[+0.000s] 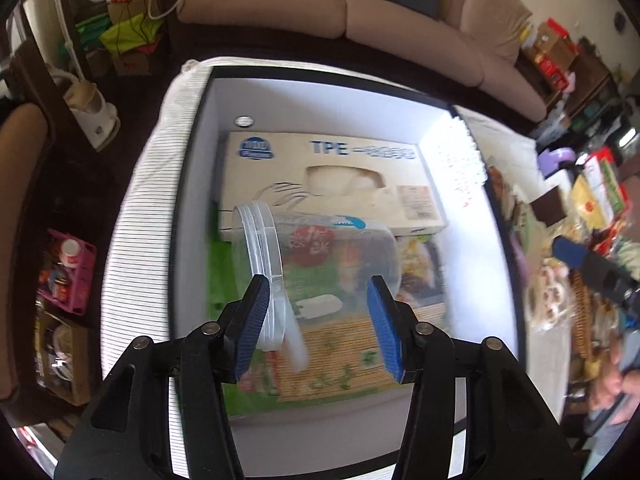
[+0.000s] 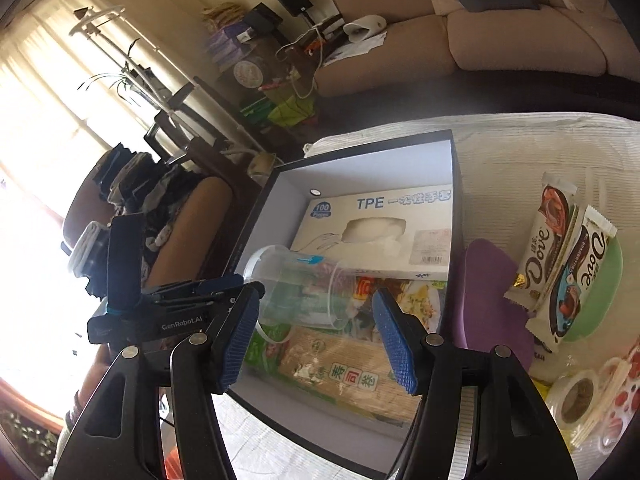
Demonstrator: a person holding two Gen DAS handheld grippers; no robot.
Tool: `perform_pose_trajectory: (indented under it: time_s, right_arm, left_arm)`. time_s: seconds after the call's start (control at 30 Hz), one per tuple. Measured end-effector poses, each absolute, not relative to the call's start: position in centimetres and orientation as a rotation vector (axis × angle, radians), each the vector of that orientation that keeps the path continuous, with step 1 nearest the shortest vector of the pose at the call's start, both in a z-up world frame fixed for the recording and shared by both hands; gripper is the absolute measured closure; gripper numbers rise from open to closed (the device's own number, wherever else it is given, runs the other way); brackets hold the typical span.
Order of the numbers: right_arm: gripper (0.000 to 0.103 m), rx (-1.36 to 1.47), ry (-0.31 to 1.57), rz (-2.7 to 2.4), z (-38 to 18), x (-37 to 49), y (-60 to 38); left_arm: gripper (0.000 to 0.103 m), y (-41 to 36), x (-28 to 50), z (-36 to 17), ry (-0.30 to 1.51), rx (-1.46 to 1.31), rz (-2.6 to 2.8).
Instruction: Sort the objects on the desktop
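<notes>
A black box with white inside walls [image 1: 200, 184] [image 2: 276, 204] stands on the striped tablecloth. In it lie a glove carton marked TPE [image 1: 332, 184] [image 2: 380, 232], a sushi-mat packet [image 1: 360, 344] [image 2: 340, 368] and a clear plastic cup [image 1: 328, 256] [image 2: 304, 288] on its side. My left gripper [image 1: 320, 320] is open above the box, its pads either side of the cup and apart from it. It also shows in the right wrist view [image 2: 216, 292]. My right gripper [image 2: 316, 340] is open and empty over the box's near part.
Right of the box lie a purple pad [image 2: 492, 292], two Dove chocolate bars [image 2: 560, 264] on a green dish [image 2: 604, 296], a tape roll [image 2: 576, 396] and snack packets [image 1: 592, 200]. A beige sofa [image 1: 400, 20] stands behind. Cluttered shelves and a chair stand at left.
</notes>
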State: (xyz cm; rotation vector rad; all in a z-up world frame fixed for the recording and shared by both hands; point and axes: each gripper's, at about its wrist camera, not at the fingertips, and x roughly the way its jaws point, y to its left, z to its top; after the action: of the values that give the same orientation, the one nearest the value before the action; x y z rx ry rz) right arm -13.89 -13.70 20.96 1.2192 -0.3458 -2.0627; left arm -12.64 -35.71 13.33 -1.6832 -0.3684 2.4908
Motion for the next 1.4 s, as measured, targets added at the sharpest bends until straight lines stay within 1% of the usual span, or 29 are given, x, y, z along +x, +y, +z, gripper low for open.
perform_pose_trajectory:
  time_s: [0.13,0.23,0.37,0.4,0.43,0.5,0.53,0.57,0.6,0.7,0.83,0.87,0.97,1.03,1.17,1.23,1.3,1.4]
  right_arm:
    - [0.040,1.235,-0.380,-2.050,20.1,-13.9,-12.8]
    - [0.040,1.241,-0.396,-2.044,19.7,-13.9,-12.1]
    - [0.040,1.240,-0.402,-2.047,19.6,-13.9,-11.3]
    - [0.040,1.240,-0.406,-2.050,19.6,-13.9,-11.0]
    - [0.040,1.238,-0.413,-2.051,19.6,-13.9,-10.7]
    - [0.040,1.240,-0.419,-2.053,19.6,-14.0,-10.2]
    - [0.040,1.240,-0.420,-2.056,19.6,-14.0,-10.1]
    - [0.040,1.240,-0.420,-2.054,19.5,-14.0,-10.0]
    - [0.040,1.241,-0.419,-2.054,19.5,-14.0,-9.9]
    - [0.040,1.240,-0.426,-2.051,19.4,-13.9,-9.9]
    - [0.040,1.232,-0.432,-2.044,19.5,-13.5,-9.8]
    - [0.040,1.233,-0.425,-2.043,19.6,-13.4,-9.8]
    - [0.040,1.232,-0.419,-2.044,19.8,-13.2,-9.5]
    - [0.040,1.231,-0.410,-2.050,19.9,-13.2,-9.3]
    - [0.040,1.228,-0.423,-2.050,19.8,-13.0,-9.0]
    - [0.040,1.226,-0.416,-2.048,19.8,-12.7,-9.1]
    - [0.040,1.224,-0.391,-2.051,19.9,-12.4,-9.3]
    - [0.040,1.216,-0.318,-2.066,20.1,-11.5,-10.1]
  left_arm:
    - [0.056,-33.3,-13.5,13.5,-0.430,-1.664,2.434]
    - [0.056,-31.1,-13.9,12.9,-0.518,-1.671,2.344]
    - [0.056,-28.0,-13.8,13.0,-0.524,-1.640,2.252]
    - [0.056,-27.9,-13.7,13.4,-0.524,-1.614,2.268]
    - [0.054,-28.1,-13.5,14.1,-0.532,-1.577,2.298]
    - [0.054,-29.5,-13.1,15.2,-0.576,-1.508,2.356]
    - [0.048,-30.3,-12.9,15.4,-0.597,-1.488,2.384]
    - [0.038,-31.1,-12.9,15.3,-0.607,-1.492,2.407]
    - [0.036,-31.7,-13.1,14.9,-0.622,-1.511,2.414]
    - [0.036,-32.5,-14.1,12.0,-0.743,-1.576,2.313]
    - [0.035,-31.5,-15.7,9.2,-0.908,-1.578,2.174]
    - [0.026,-31.1,-16.0,9.0,-0.921,-1.580,2.173]
    - [0.017,-30.3,-16.7,8.7,-0.899,-1.582,2.191]
    - [0.017,-30.2,-16.8,8.7,-0.885,-1.581,2.193]
    - [0.017,-31.8,-16.1,9.4,-0.973,-1.527,2.172]
    - [0.017,-32.5,-15.4,10.6,-0.979,-1.488,2.193]
    - [0.017,-33.2,-14.0,12.3,-0.947,-1.442,2.242]
    - [0.015,-34.3,-10.9,14.8,-0.848,-1.400,2.354]
